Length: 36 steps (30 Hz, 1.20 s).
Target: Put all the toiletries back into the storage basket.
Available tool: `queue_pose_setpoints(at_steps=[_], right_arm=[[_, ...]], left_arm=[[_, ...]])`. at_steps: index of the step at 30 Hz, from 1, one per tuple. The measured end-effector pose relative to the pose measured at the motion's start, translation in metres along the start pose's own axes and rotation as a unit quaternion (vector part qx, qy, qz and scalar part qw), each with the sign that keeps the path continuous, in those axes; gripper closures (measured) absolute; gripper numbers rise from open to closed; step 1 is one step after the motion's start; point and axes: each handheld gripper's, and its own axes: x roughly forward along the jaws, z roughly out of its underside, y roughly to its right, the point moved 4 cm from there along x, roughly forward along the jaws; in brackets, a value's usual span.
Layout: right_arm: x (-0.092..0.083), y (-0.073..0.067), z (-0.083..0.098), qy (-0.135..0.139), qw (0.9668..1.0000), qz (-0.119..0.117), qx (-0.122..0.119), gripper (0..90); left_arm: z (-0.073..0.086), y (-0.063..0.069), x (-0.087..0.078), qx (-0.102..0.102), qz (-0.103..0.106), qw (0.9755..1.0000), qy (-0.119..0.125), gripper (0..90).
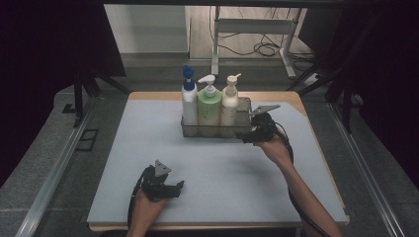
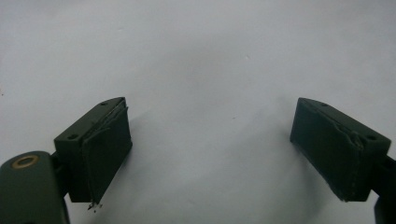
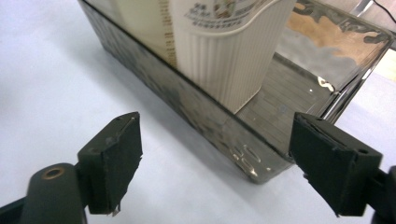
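three pump bottles [image 1: 209, 105] standing upright in the clear tray [image 1: 244, 132] at the bench's far middle, right gripper [image 3: 215, 161] wide open and empty just beside its near corner, left gripper [image 2: 210, 149] open, empty, idle over bare bench; little seemingly left.

Dim, even light falls from above on the pale table [image 1: 148, 163] in the high view, while the room around it sinks into near black at both sides. A brighter patch of floor shows at the top. The picture is soft and slightly grainy; the three bottles [image 1: 209, 101] carry no hard glare. In the left gripper view the tabletop reads flat grey-white, with faint shadows spreading under the dark jaws. In the right gripper view the clear tray [image 3: 219, 121] throws mottled reflections along its wall, a warm brownish glint shows at its far end, and the cream bottle [image 3: 224, 51] is sharp.
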Motion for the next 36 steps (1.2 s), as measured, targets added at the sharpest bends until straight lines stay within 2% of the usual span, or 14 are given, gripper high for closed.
queue_pose_setpoints(at_steps=[16, 23, 32, 36], right_arm=[[-0.021, -0.012, 0.02, -0.013, 0.9989, 0.006, -0.044, 9.4], [-0.032, -0.01, 0.034, -0.007, 0.9989, 0.005, -0.047, 2.8], [-0.045, -0.007, 0.058, -0.011, 0.999, 0.001, -0.042, 0.0], [-0.05, -0.006, 0.066, -0.003, 0.9992, 0.003, -0.04, 0.0]], left_arm=[[0.0, 0.0, 0.0, 0.0, 0.0, 1.0, 0.0, 12.1], [0.0, 0.0, 0.0, 0.0, 0.0, 1.0, 0.0, 12.1], [0.0, 0.0, 0.0, -0.001, 0.0, 1.0, -0.001, 12.1], [0.0, 0.0, 0.0, -0.001, 0.0, 1.0, 0.0, 12.1]])
